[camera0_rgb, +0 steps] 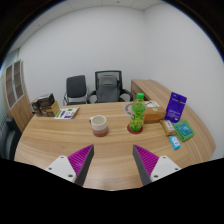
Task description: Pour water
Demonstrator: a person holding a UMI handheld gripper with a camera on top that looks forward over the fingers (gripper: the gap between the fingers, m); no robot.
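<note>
1. Gripper (pixel 112 160) at the bottom middle of the frame, fingers spread wide apart, holding nothing (purple pads (pixel 82 158) facing each other).
2. Green bottle (pixel 136 114) standing upright on the wooden table (pixel 60 138), just right of centre, well beyond the fingers.
3. Mug (pixel 99 125) a little left of the bottle, near it but not touching.
4. Purple box (pixel 177 107) at the right, with a teal packet (pixel 185 129) lying below it.
5. Papers (pixel 68 113) and a dark box (pixel 45 104) at the left.
6. Two office chairs (pixel 92 88) behind the table, upper middle.
7. Bare tabletop between the fingers and the bottle.
</note>
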